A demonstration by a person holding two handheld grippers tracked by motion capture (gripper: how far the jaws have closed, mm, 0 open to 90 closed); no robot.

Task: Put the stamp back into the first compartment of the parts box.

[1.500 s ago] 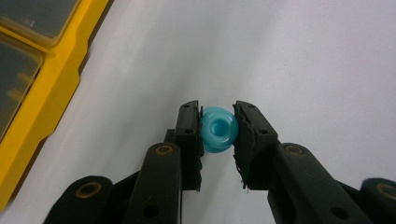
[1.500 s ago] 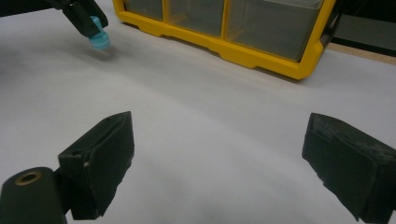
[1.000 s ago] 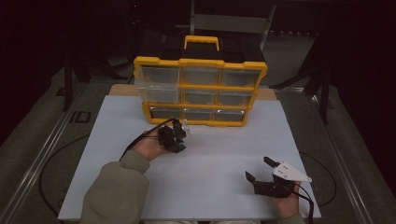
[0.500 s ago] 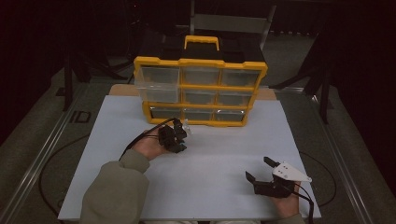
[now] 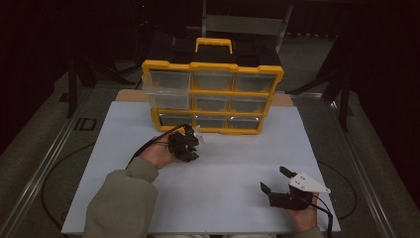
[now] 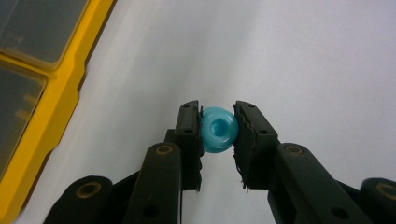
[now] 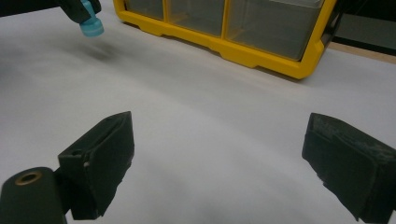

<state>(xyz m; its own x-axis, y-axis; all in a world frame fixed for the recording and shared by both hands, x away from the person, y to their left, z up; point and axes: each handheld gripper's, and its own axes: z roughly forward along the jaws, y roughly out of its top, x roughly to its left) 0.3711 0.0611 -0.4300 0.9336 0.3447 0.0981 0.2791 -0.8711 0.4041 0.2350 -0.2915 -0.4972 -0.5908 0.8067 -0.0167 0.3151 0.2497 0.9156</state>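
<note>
A person's left gripper (image 6: 217, 135) holds a small blue cap (image 6: 218, 129) between its black fingers (image 6: 188, 130) — the pads press it from both sides, its hollow face turned toward the gripper's own camera. In the high view the same gripper (image 5: 190, 140) hangs just in front of the yellow organizer (image 5: 213, 67), above the white bench (image 5: 233, 163), beside the bottom row of drawers. From the right gripper view the cap (image 7: 91, 25) shows clear of the bench, its shadow lying below it, so it is lifted and not resting.

Nothing has shifted across the last second: both hands sit where they were, the organizer's top-left drawer (image 5: 166, 91) stands pulled out as before, and the grip on the cap is unchanged. The pause reads as a hold between steps — the cap picked up and secure, its placing not yet begun.

The right gripper (image 5: 277, 181) rests low at the near right of the bench, well apart from the cap, its fingers (image 7: 100, 161) spread wide with nothing between them.

With the open drawer above and to the left of the held cap, the likely next move is a lift toward it; that is a judgement from the layout alone. The risk is a small, smooth piece slipping if the grip loosens on the way.
</note>
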